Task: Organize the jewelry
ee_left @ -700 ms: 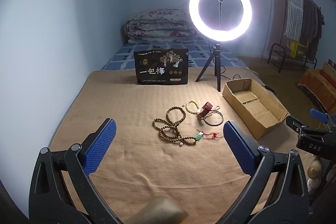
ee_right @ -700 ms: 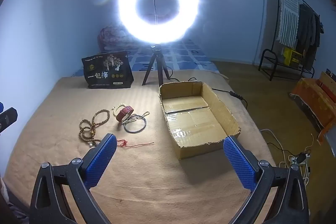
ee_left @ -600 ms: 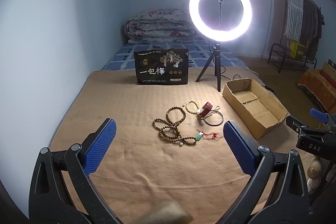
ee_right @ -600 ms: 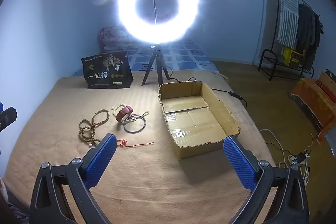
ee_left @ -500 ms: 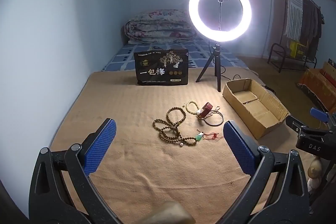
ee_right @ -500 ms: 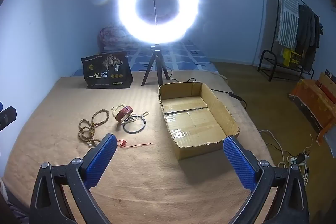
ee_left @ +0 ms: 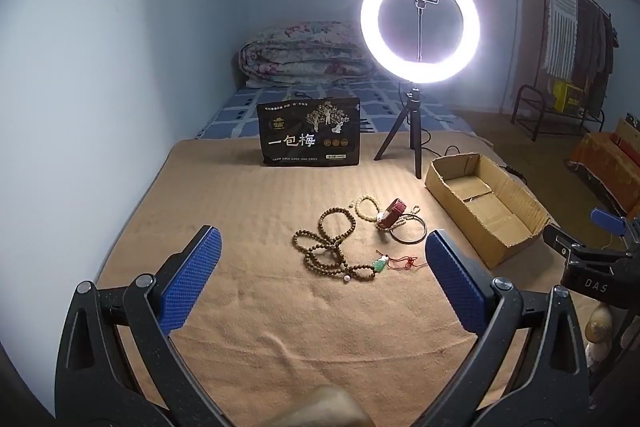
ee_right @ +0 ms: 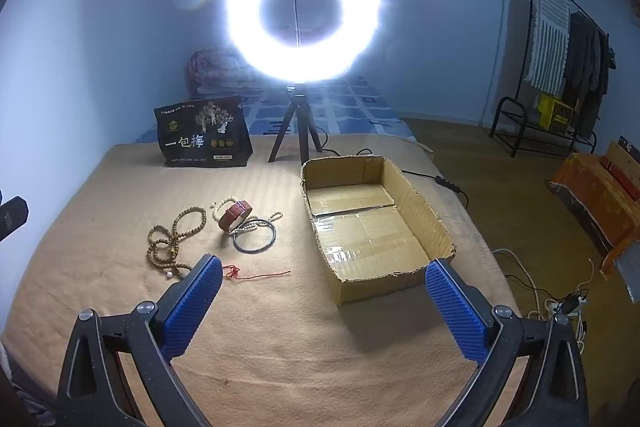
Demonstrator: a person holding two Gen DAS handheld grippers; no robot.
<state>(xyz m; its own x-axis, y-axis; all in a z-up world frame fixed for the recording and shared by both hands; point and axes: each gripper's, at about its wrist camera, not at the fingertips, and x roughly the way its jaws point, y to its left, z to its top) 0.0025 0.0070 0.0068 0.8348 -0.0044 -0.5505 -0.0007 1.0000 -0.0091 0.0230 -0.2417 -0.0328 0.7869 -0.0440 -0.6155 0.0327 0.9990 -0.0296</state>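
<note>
On the tan blanket (ee_left: 248, 307) covering the bed, the jewelry lies in one loose cluster: a long wooden bead strand (ee_left: 328, 247), a pale bead bracelet (ee_left: 366, 207), a red leather band (ee_right: 235, 214), a dark bangle (ee_right: 255, 237) and a red-corded green pendant (ee_left: 380, 264). The empty cardboard box (ee_right: 416, 203) stands just beside it. Left hand-held gripper (ee_left: 318, 279) and right hand-held gripper (ee_right: 322, 301) both hover with jaws fully spread, holding nothing. Nothing is sorted yet. Recommended practice: take one piece at a time. The bead strand overlaps the pendant cord, so lift it slowly to avoid dragging its neighbours. The bangle lies flat; pinch across its rim.
</note>
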